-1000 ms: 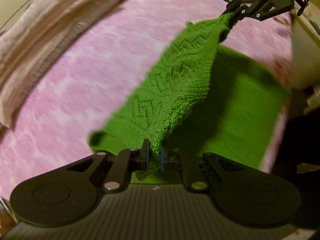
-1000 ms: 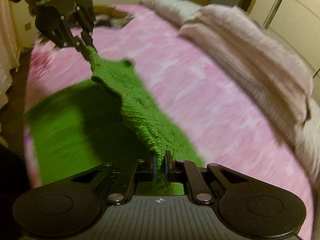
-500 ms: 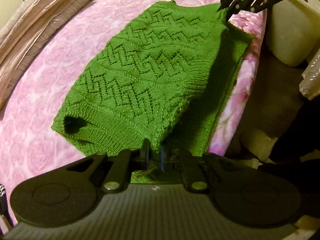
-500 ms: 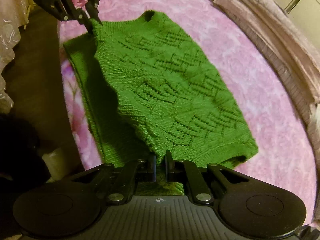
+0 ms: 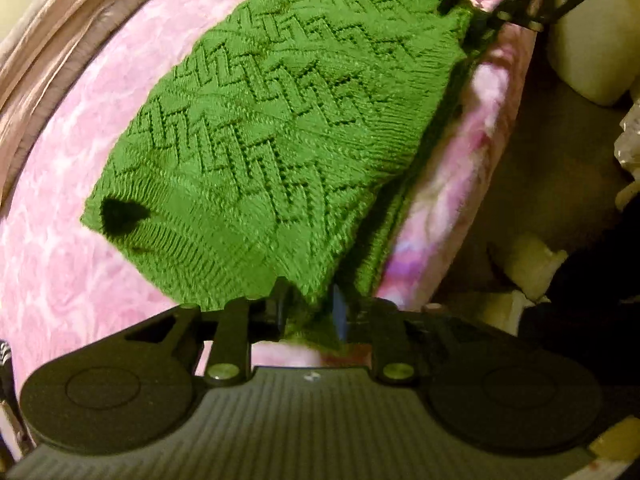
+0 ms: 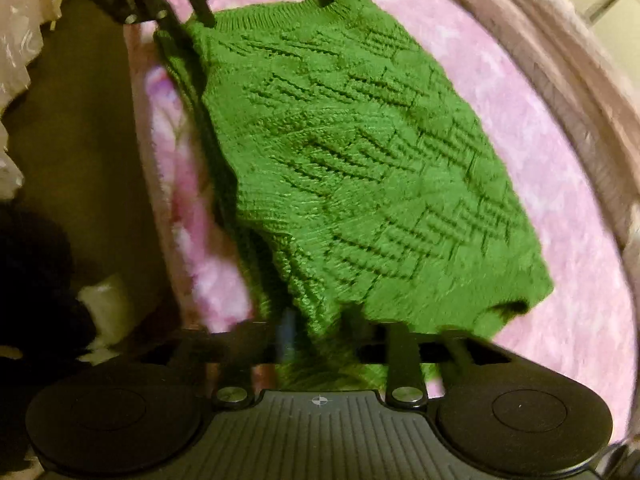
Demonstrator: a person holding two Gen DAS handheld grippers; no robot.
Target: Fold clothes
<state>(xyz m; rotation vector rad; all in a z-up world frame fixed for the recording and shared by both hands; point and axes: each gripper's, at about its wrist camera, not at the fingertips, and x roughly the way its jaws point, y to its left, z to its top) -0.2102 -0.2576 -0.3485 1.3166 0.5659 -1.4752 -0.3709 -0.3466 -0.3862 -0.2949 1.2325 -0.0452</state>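
Note:
A green knitted sweater (image 5: 280, 120) lies folded double on the pink bedspread (image 5: 60, 280), its near edge along the side of the bed. My left gripper (image 5: 310, 310) is at that near edge, open, with a corner of the knit still lying loose between its fingers. At the other corner of the same edge, my right gripper (image 6: 320, 340) is likewise open with cloth between the fingers. The sweater (image 6: 360, 160) fills the right wrist view. Each view shows the other gripper at the far corner: the right gripper (image 5: 480, 4) and the left gripper (image 6: 184, 12), both with fingers spread.
A beige quilt (image 5: 60, 60) is bunched along the far side of the bed, also seen as quilt (image 6: 580, 80). Beyond the bed edge is brown floor (image 5: 540, 160) with a white tub (image 5: 592, 52), pale objects (image 5: 532, 260) and a dark shape (image 6: 32, 280).
Both grippers carried the sweater's edge over toward the side of the bed and lowered it, so the knit now lies doubled. Their fingers, shut on the cloth before, have spread apart.

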